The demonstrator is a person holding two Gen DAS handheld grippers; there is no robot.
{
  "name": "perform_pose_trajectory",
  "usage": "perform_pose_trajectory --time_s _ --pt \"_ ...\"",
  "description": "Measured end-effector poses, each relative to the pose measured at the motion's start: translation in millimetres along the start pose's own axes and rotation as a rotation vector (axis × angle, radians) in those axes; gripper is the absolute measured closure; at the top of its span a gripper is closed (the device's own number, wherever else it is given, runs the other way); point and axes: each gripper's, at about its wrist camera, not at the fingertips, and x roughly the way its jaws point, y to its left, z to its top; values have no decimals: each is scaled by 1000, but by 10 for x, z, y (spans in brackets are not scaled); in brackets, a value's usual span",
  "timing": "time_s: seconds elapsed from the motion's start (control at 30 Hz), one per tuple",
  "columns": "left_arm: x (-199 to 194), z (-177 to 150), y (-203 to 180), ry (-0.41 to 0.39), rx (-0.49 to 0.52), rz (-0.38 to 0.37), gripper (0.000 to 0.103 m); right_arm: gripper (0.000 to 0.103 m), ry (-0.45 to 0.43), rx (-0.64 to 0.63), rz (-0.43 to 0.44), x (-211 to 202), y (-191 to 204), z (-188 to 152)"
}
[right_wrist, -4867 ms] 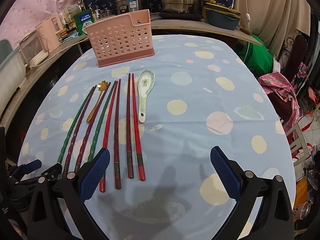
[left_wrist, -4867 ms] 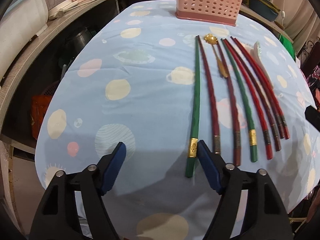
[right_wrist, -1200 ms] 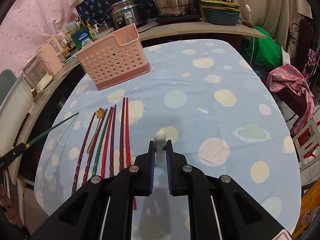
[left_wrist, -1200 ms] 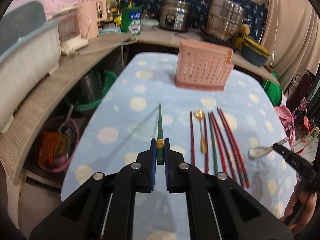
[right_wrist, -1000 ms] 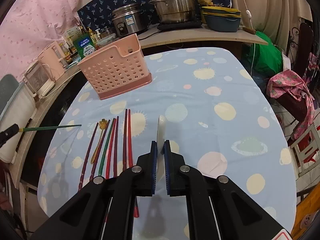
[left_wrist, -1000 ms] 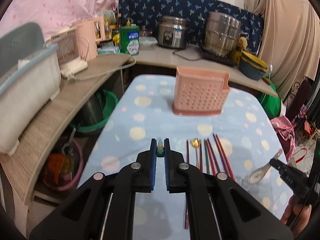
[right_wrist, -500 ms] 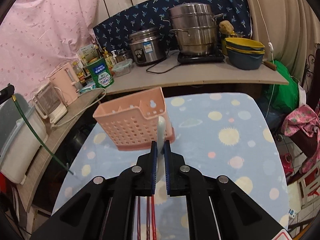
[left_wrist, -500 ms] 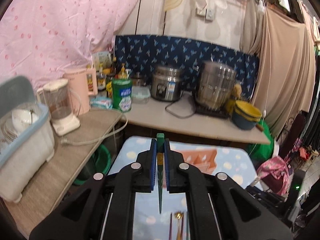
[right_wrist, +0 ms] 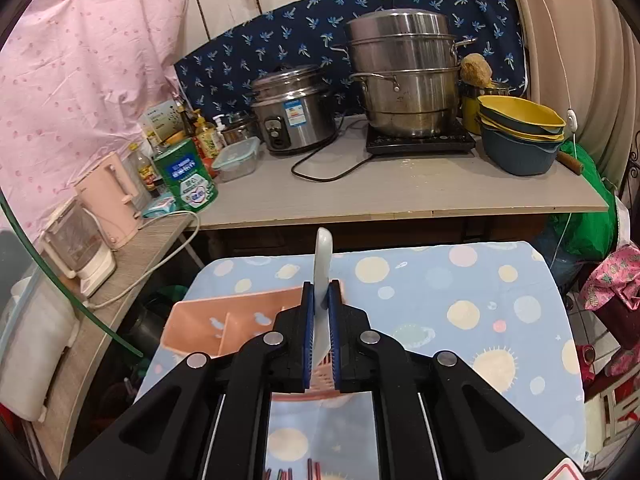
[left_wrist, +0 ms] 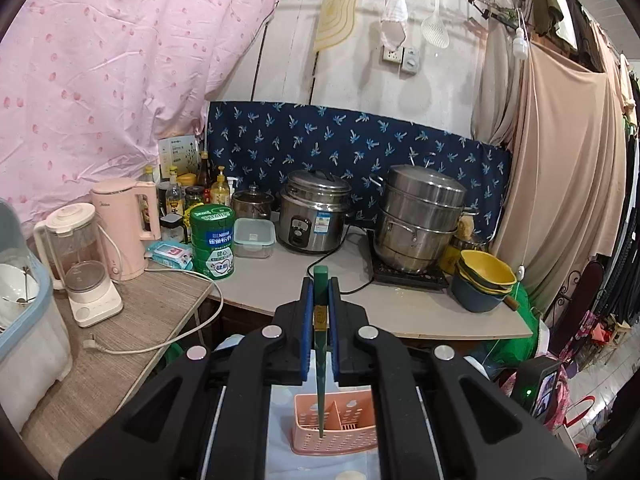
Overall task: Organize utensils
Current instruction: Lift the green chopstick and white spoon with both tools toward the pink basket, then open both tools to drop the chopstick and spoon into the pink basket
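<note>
The left tool [left_wrist: 320,316] is clamped on a green chopstick [left_wrist: 319,360] hanging upright, tip just inside the pink utensil basket [left_wrist: 336,426] directly below. The right tool [right_wrist: 321,320] grips a white ceramic spoon [right_wrist: 322,264] above the basket's near side.

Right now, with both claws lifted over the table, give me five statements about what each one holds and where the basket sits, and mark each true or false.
1. The left claw is shut on a green chopstick. True.
2. That chopstick hangs tip down over the pink utensil basket. True.
3. The right claw is open and holds nothing. False: it is shut on a white ceramic spoon.
4. The basket stands on the counter beside the rice cooker. False: it stands on the blue spotted tablecloth.
5. The basket is a single undivided bin. False: partitions split it into compartments.
</note>
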Motion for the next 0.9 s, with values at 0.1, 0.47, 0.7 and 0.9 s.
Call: perform_pose_trajectory --time_s 0.1,0.47,0.7,0.9 --pt "229 -97 9 24 4 9 96 96 27 9 -6 194 -40 29" --pt "810 -511 105 141 1 36 96 96 109 0 -31 674 -107 -121" --pt "871 -675 198 178 -10 56 79 92 101 5 -30 667 -85 -188" --pt "693 -767 237 173 3 85 66 77 65 2 -14 403 -26 -195"
